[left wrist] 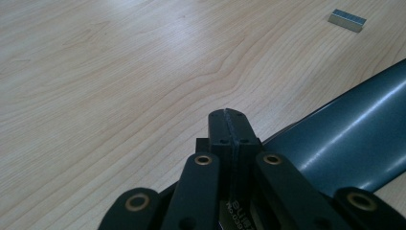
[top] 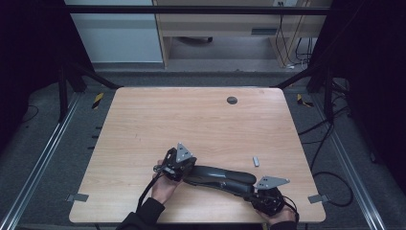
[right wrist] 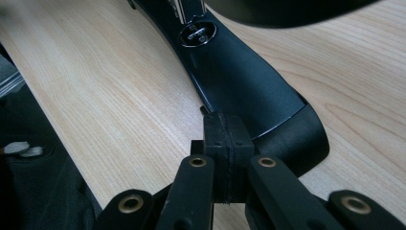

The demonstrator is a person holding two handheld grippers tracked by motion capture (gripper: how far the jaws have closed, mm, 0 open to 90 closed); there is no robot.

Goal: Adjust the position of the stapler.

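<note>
A long, curved, glossy dark object [top: 222, 176] lies on the wooden table [top: 191, 120] near its front edge, between my two grippers. My left gripper [top: 191, 168] is at the object's left end, held by a hand. In the left gripper view the left gripper [left wrist: 229, 117] is shut, pads together with nothing between them, and the dark object [left wrist: 354, 139] lies just to their right. My right gripper [top: 249, 189] is at the object's right end. In the right gripper view the right gripper [right wrist: 226, 122] is also shut and empty, its tips against the object's rounded end [right wrist: 239, 72], which has a round silver cap [right wrist: 197, 33].
A small grey metal block [top: 256, 161] lies on the table just beyond the object, and shows far off in the left gripper view as the block [left wrist: 348, 20]. A dark round hole [top: 232, 100] sits near the table's far edge. Cables trail over the floor at the right.
</note>
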